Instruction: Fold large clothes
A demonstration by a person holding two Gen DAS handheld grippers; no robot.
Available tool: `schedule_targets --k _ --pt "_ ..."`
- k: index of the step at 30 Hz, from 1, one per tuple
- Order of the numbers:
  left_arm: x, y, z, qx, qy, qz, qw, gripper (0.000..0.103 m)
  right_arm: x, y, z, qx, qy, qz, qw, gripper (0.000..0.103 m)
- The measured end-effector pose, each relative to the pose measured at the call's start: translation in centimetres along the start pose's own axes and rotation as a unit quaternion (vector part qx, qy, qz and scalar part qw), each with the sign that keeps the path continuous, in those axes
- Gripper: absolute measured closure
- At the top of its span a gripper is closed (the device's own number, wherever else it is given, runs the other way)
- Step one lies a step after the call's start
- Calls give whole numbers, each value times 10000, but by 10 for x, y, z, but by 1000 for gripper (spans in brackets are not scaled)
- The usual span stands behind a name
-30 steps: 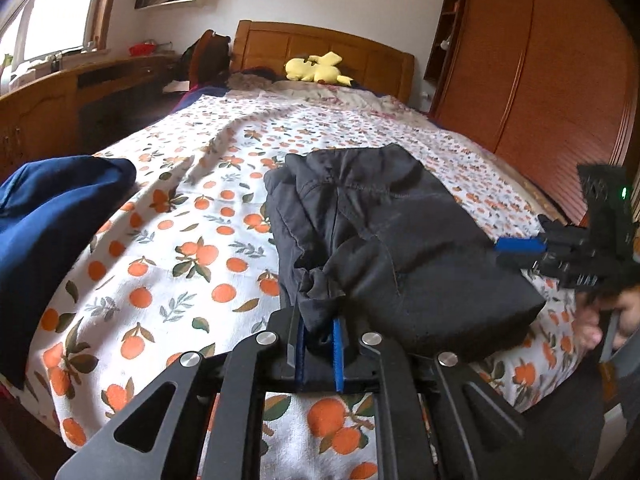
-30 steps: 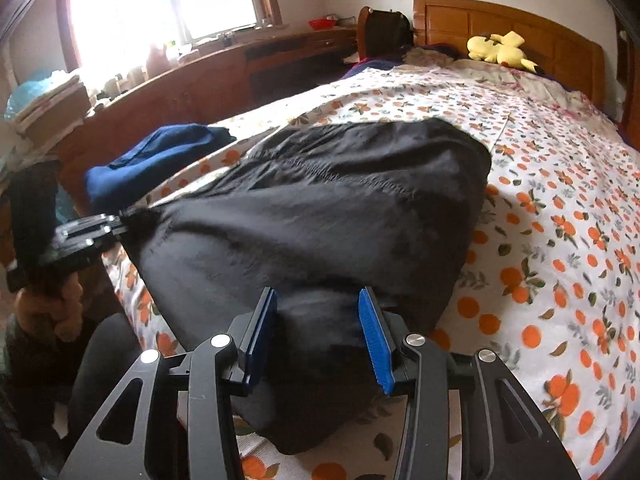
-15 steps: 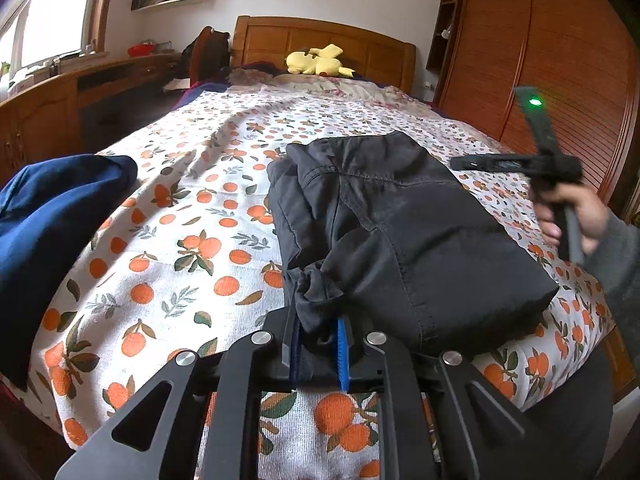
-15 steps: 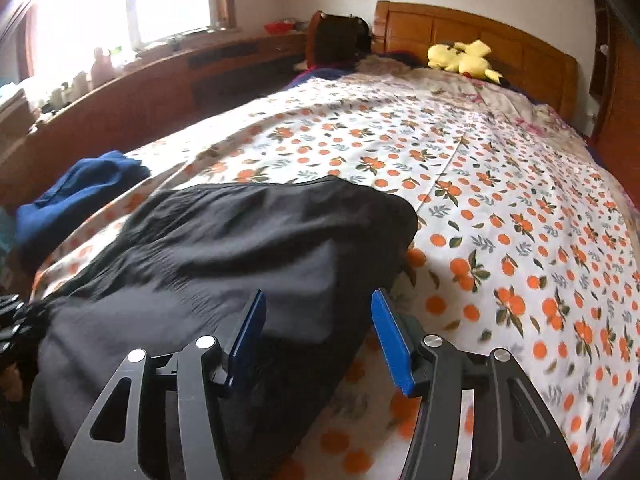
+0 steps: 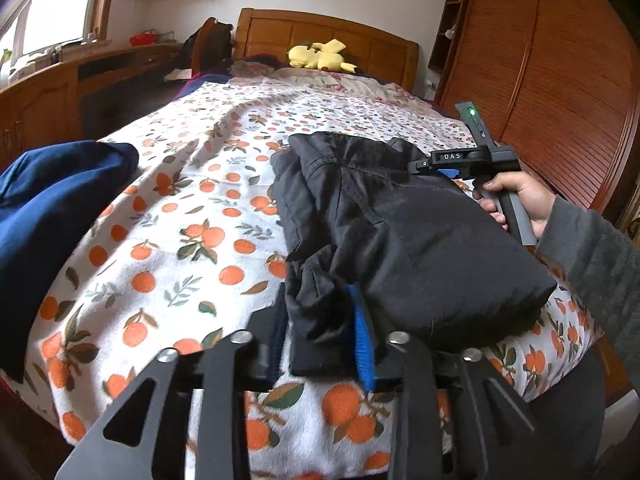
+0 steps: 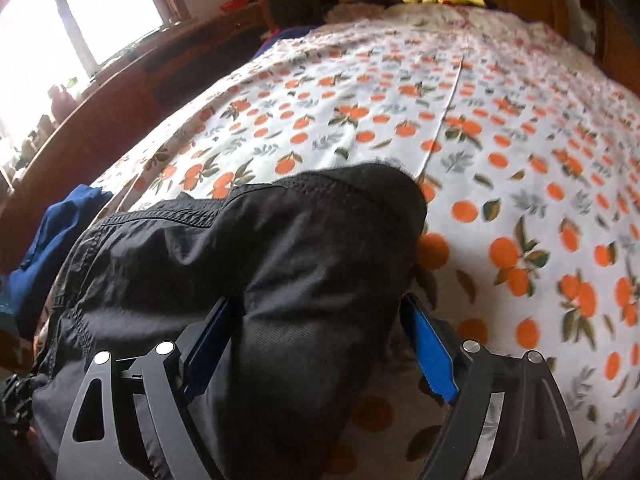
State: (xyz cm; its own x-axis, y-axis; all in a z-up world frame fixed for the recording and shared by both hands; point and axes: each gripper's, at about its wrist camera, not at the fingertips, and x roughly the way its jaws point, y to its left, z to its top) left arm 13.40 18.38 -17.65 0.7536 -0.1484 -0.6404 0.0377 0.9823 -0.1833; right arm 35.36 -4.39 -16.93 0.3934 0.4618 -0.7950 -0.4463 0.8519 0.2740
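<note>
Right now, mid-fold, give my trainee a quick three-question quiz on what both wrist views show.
1. True or false: the black garment lies spread out flat in a single layer on the orange-print bedspread.
2. Which other garment lies on the bed? A) blue garment near the window side B) red towel at the headboard C) white shirt by the wardrobe
3. What sits between the fingers of the left gripper, and are its jaws clamped tight?

Key
1. False: it is a thick folded bundle.
2. A.
3. A bunched corner of the black garment; the jaws are opening and the blue pads stand apart from the cloth.
</note>
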Motion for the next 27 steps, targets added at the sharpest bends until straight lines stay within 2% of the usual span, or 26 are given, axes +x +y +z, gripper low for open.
schedule_targets --k 2,8,19,27 --pt "-9 0 -4 18 -7 50 10000 58 3 -1 0 42 16 38 10000 23" --pt "-21 -2 -18 57 97 53 9999 55 3 -3 -2 108 27 90 9999 23" --pt "12 -1 -22 1 336 24 9994 53 7 -9 -6 416 131 309 9986 23" --pt "15 1 -24 -34 321 -14 9995 53 11 -4 -7 453 195 426 9979 25"
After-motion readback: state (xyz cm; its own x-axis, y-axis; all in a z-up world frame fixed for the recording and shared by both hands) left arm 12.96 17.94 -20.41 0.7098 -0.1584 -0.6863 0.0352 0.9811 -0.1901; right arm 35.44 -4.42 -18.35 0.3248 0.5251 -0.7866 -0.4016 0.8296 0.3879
